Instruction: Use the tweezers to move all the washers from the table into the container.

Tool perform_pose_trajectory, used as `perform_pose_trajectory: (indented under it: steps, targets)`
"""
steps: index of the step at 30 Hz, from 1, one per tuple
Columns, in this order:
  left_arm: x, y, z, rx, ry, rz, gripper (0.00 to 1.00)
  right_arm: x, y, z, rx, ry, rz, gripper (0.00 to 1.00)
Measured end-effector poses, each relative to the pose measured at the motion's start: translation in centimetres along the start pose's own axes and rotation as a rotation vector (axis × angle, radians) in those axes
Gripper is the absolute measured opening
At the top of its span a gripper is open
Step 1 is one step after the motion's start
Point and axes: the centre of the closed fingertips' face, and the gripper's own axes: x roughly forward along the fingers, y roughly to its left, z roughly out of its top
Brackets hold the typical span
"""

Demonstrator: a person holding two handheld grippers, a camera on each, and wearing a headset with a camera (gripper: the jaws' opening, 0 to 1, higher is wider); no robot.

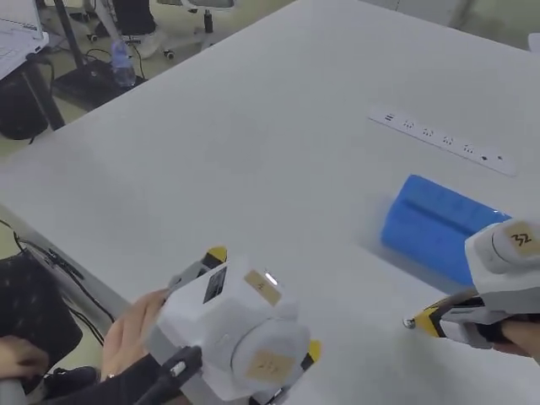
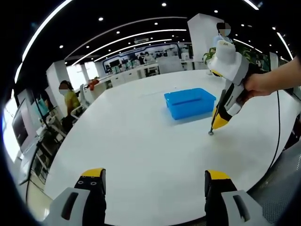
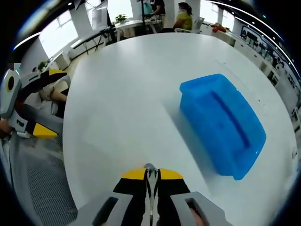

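Left gripper view: the left gripper (image 2: 154,172) sits low at the near edge of the bench (image 2: 136,141), jaws released and wide apart with nothing between them. To its right the right gripper (image 2: 219,117) points steeply down, and the tweezers (image 2: 212,128) reach from its yellow tips to the bench top. A small grey speck (image 2: 210,133) lies at the tweezers' tip. It is probably a washer, but too small to confirm, and whether it is pinched or merely touched cannot be told. Right gripper view: the right jaws are clenched on the tweezers, which run straight forward between them. The container (image 3: 223,125) lies ahead and to the right of the jaws, near but apart from the tip, its long axis slanting away from near right toward far left. Judgement: the right hand is much the nearer to the container and the left is well apart from it. The coming move would be a short lift and carry forward and rightward over the container's near wall.
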Motion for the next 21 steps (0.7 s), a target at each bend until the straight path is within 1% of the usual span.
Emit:
perform_pose_trajectory:
  steps: [9,15,21]
  targets:
    - [0.0,0.0,0.0,0.003,0.002,0.002,0.88,-1.6,-0.4,1.1,-0.012,-0.017,-0.009,0.04]
    - [-0.1,0.1,0.2,-0.004,-0.007,0.002,0.89,-2.7,-0.6,1.6,0.004,-0.019,-0.022,0.04]
    - [-0.1,0.0,0.2,-0.002,-0.007,-0.001,0.89,-3.8,-1.2,2.2,0.012,-0.043,-0.034,0.04]
